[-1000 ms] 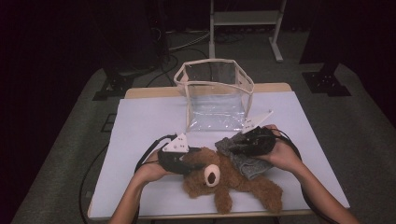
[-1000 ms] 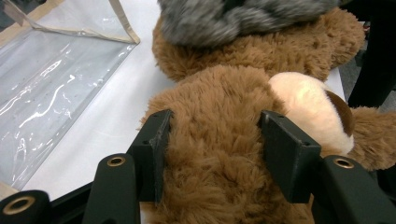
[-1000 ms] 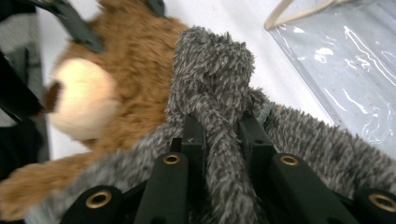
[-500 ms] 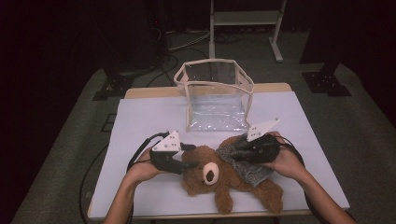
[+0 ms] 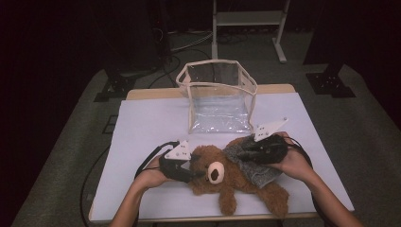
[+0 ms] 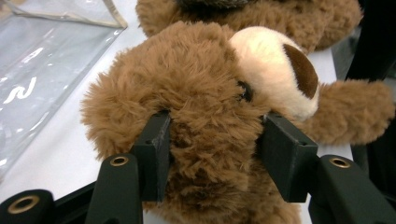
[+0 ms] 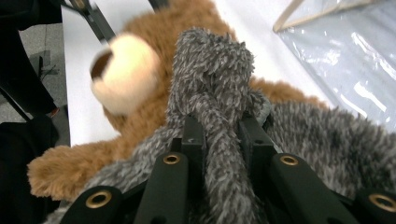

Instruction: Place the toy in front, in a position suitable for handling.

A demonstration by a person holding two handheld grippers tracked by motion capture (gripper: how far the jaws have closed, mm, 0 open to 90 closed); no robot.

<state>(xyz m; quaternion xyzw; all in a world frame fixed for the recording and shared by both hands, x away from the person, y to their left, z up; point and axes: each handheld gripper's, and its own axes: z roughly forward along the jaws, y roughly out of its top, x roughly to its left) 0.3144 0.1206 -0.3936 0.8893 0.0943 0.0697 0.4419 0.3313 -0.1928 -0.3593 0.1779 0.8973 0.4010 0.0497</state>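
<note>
at lower centre of the high view, a brown teddy bear (image 5: 227,177) lies on the white table (image 5: 142,127). left of it, the left gripper (image 5: 185,166) has its jaws partly closed, having just closed further; in the left gripper view its pads press into the fur on both sides of the bear's head (image 6: 210,107). to the right, the right gripper (image 5: 246,152) is clamped tight on a fold of the bear's grey garment (image 7: 219,93). a clear bag (image 5: 220,99) stands above, apart.
</note>
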